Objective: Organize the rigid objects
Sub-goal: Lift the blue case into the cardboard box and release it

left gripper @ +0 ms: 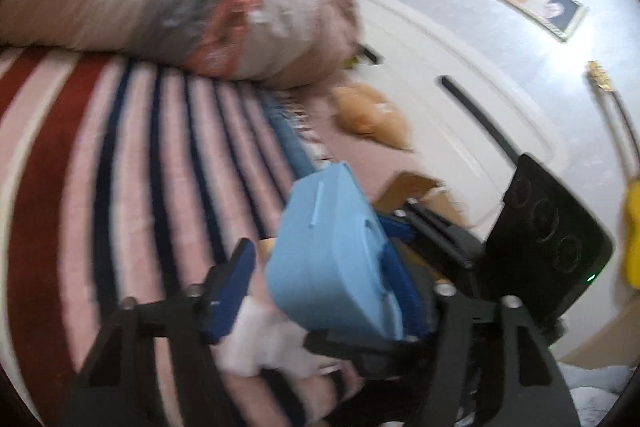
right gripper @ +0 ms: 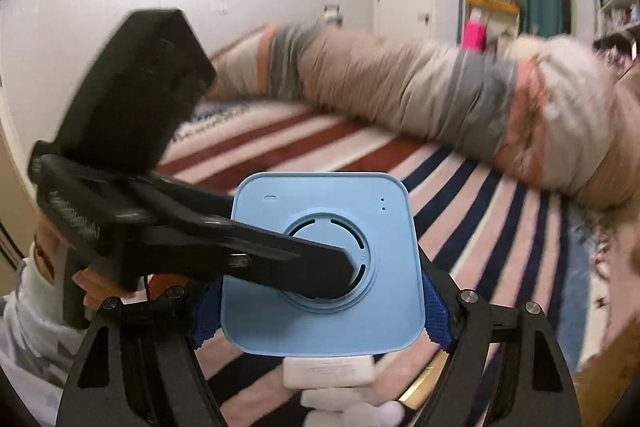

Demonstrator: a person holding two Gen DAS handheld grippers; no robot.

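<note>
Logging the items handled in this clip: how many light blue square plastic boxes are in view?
1: the light blue square plastic box sits between the right claw's blue pads, above the striped bedspread. Others may be hidden.

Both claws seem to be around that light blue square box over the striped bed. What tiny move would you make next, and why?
Probably let the left claw back away. The right claw already pinches the blue box by both sides, while one left finger lies across its round face and the other stands apart. One firm hold seems enough to carry it above the striped blanket.
</note>
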